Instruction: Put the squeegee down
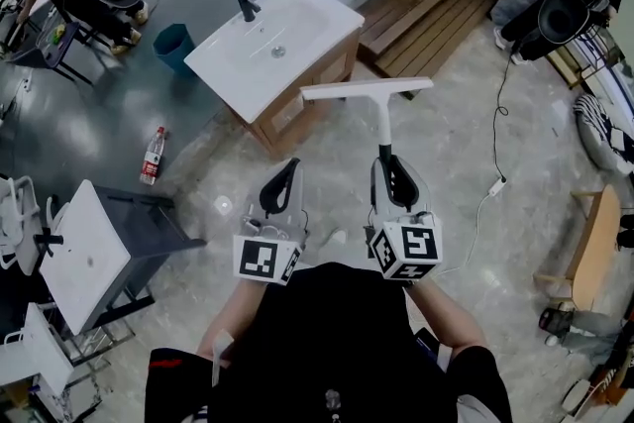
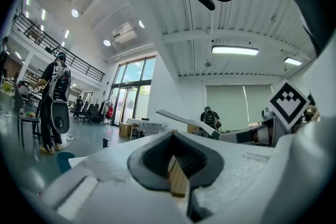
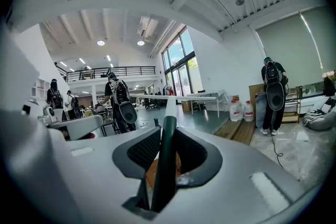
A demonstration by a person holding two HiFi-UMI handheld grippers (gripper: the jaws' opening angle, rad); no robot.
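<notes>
Squeegee, white T-shaped with a dark handle (image 1: 383, 119), is gripped by its handle in the right gripper (image 1: 390, 160), above the floor. Left gripper (image 1: 289, 165) is closed and empty. Marker cubes show only black squares.

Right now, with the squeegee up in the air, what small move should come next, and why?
Probably carry the right tongs forward toward the white vanity top. They clamp the squeegee by its handle, and its blade hangs over bare floor just short of that nearest surface.
</notes>
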